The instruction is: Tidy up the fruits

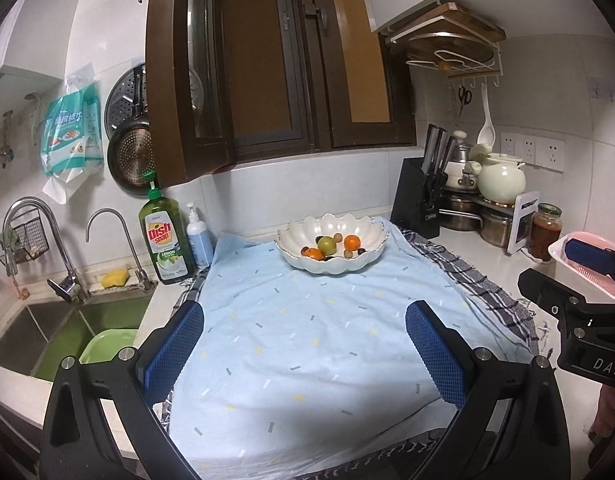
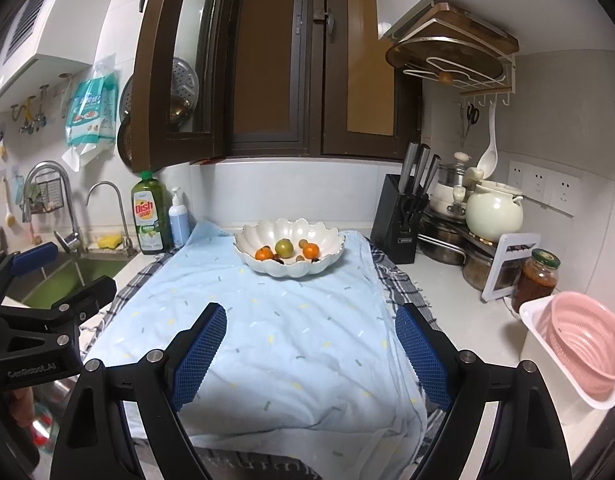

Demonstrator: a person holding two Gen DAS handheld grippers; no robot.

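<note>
1. Far left of both views there was a sink (image 1: 67, 328) with a green basin in it, and just right of that a green dish soap bottle (image 1: 164, 236) and a small blue pump bottle (image 1: 197, 236) at the back of the counter.
2. The left gripper (image 1: 305, 344) sat at the bottom of its own view, jaws spread wide, nothing between the blue pads, just the light blue cloth (image 1: 307, 340) under them.
3. Center of both frames, toward the back of that cloth, stood the white scalloped bowl (image 2: 247, 248). The fruits (image 2: 285, 246) were all in it: a greenish one in the middle, two orange ones and a few small dark and tan ones around it.
4. The right gripper (image 2: 311, 352) was low center in its own view, also released and gripping nothing.
5. Right of the bowl was a black knife block (image 2: 395, 220), then stacked pots, a cream teapot (image 2: 493, 212) and a jar of red sauce (image 2: 537, 276).
6. Lower right corner had a pink colander (image 2: 583, 344) sitting in a white tub.
</note>
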